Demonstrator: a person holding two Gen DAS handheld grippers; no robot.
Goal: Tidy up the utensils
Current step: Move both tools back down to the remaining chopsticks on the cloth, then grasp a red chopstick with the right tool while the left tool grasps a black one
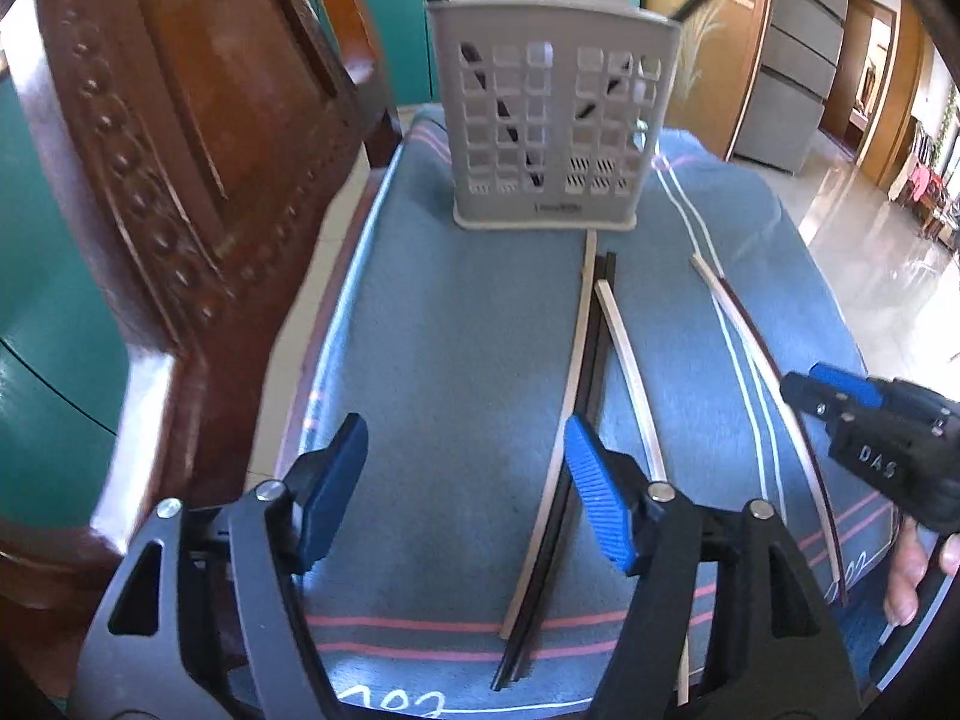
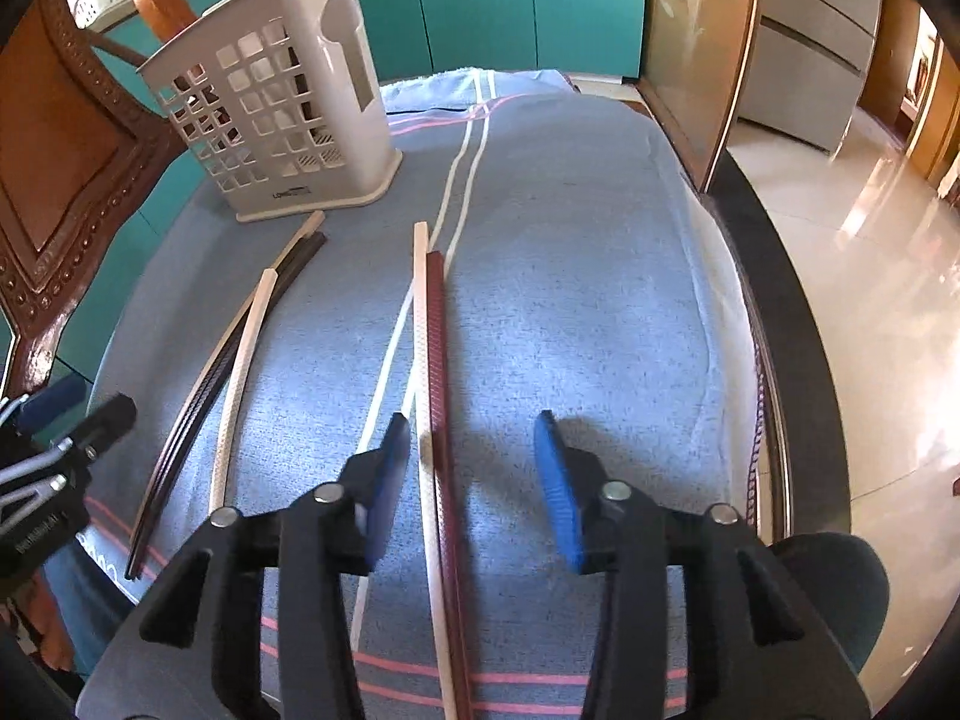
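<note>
The cream and maroon chopstick pair (image 2: 433, 420) lies on the blue towel (image 2: 600, 300), between our right gripper (image 2: 477, 480) fingers, spread wide; we should lower squarely, pinch both sticks together, then carry them to the holder (image 2: 282, 120); our left gripper (image 1: 465, 492) hangs apart, empty.

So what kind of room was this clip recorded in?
Most likely a home dining or kitchen area. A cloth-covered table carries a white utensil holder and loose chopsticks, a carved wooden chair stands beside it, and teal cabinets line the back wall above a glossy tiled floor.
</note>
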